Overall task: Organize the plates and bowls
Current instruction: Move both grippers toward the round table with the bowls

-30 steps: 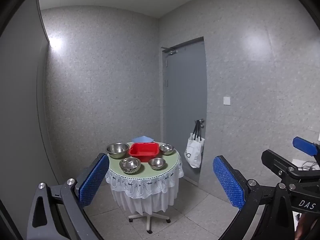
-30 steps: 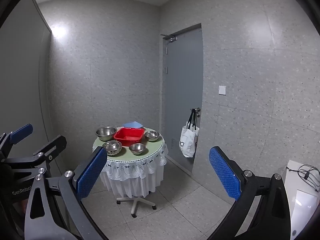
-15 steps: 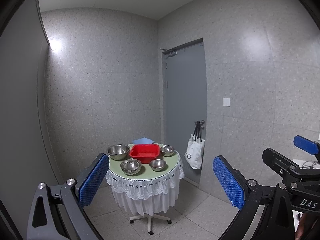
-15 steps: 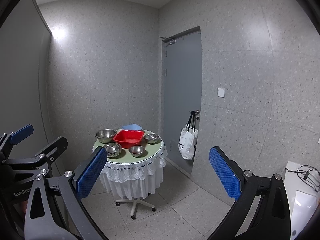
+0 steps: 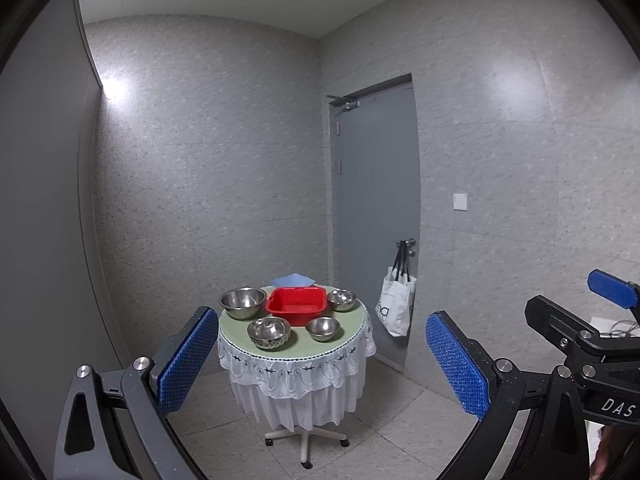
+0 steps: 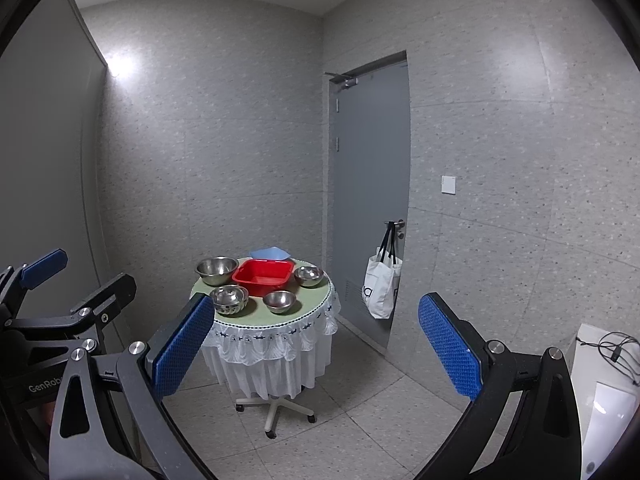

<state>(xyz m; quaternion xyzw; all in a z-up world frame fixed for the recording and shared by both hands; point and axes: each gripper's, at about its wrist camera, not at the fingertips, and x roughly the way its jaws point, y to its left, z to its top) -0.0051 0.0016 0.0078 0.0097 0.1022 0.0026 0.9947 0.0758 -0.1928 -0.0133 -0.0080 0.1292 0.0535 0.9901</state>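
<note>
While both my left gripper [image 5: 322, 360] and right gripper [image 6: 316, 346] hang released (well short of the worktop [image 5: 352, 338]), I close in squarely on the bowls [image 5: 269, 332].

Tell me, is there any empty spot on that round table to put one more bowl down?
Not much. The table has a bare green strip along its front edge, in front of the fluted bowl and the small bowl, and a narrow gap between those two. The middle and back are crowded: the red tub sits between the big bowl and another small bowl.
</note>
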